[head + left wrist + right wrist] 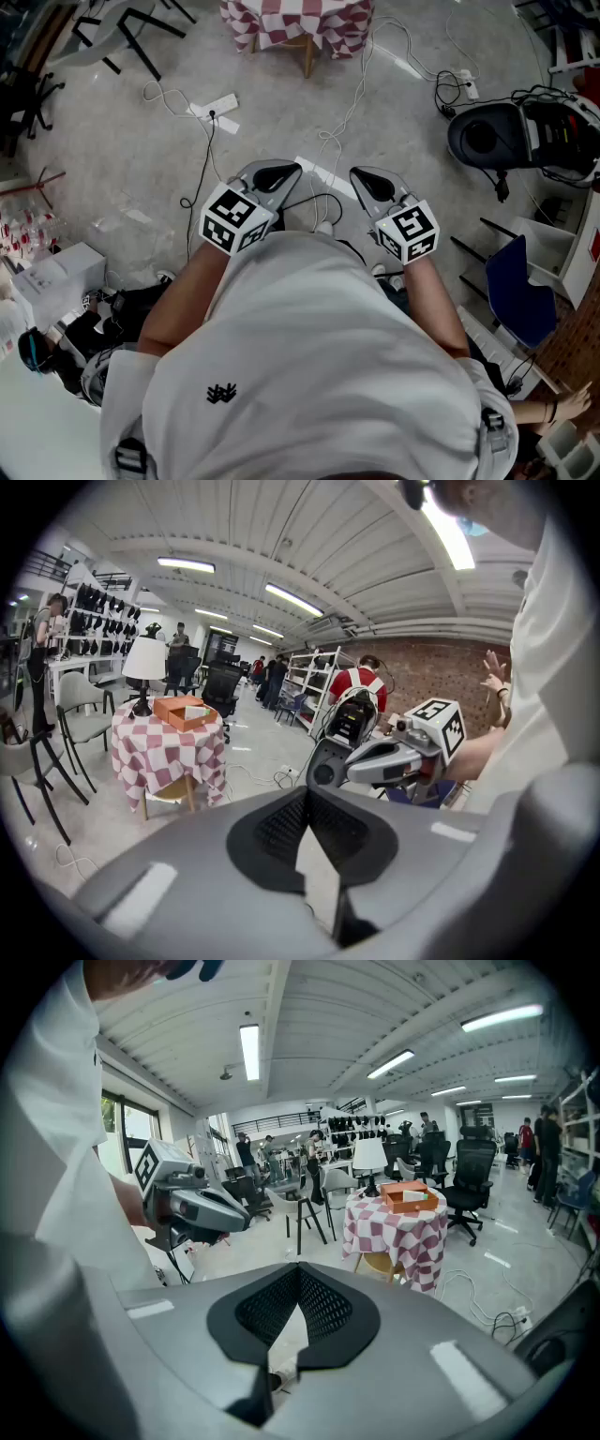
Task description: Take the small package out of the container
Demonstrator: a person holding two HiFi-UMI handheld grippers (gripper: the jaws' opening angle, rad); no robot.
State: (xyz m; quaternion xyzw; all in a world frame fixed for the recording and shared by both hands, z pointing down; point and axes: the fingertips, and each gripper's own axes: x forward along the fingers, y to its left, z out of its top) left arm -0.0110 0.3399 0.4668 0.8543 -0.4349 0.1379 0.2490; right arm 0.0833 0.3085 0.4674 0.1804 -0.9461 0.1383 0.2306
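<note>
An orange container (pixel 185 712) sits on a small table with a red-and-white checked cloth (pixel 167 752), some way off across the floor. A small pale package (pixel 413 1193) lies inside the container (pixel 410 1196). I hold both grippers close in front of my body, far from the table (pixel 298 21). My left gripper (pixel 281 174) is shut with nothing between its jaws, its tips meeting (pixel 307 795). The right gripper (pixel 366 178) is also shut and empty (pixel 298 1275). Each gripper shows in the other's view, side by side.
A white lamp (pixel 143 663) stands on the table beside the container. Cables and a power strip (pixel 214 106) lie on the concrete floor between me and the table. Black chairs (pixel 302 1206), a black case (pixel 487 136) and a blue chair (pixel 518 291) stand around; people are in the background.
</note>
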